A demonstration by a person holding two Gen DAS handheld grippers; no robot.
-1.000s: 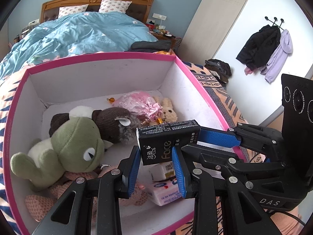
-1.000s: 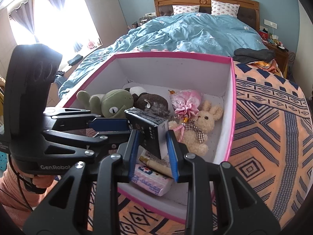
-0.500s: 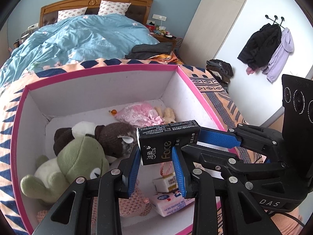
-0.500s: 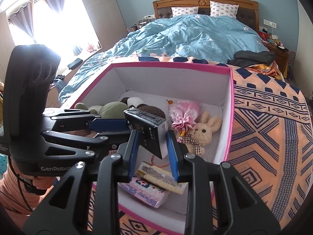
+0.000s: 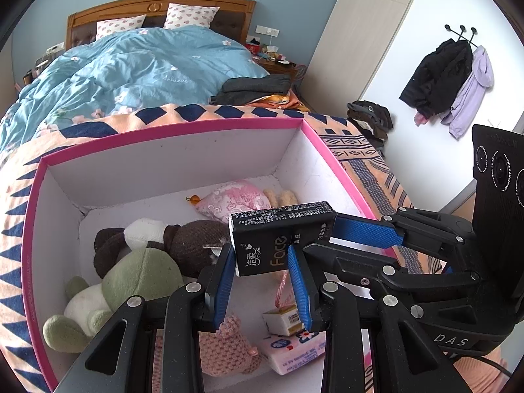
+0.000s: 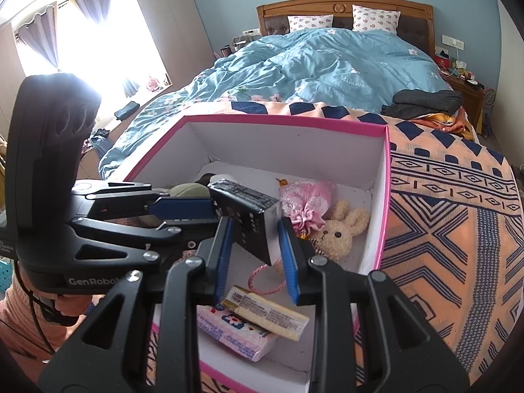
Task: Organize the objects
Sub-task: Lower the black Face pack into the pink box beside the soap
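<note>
Currently: black tissue pack [image 5: 281, 242] clamped by both tongs above the pink-rimmed box [image 5: 183, 124] on the bed.

Left tongs [image 5: 262, 265] grip its near end, right tongs [image 6: 255, 245] its other end. Best done, I judge: one pair lets go first, the other lowers it toward bare floor at 5 o'clock of the green frog toy [image 5: 137, 278]. Legible: "Face" on the pack; "DAS" and "GenRobo…" on the tong bodies.

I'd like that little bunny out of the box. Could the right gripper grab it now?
Probably not yet. The right gripper and the left gripper are both clamped on the black tissue pack. The bunny lies uncovered at the box wall just beyond, so the way looks free once the pack is released.
</note>
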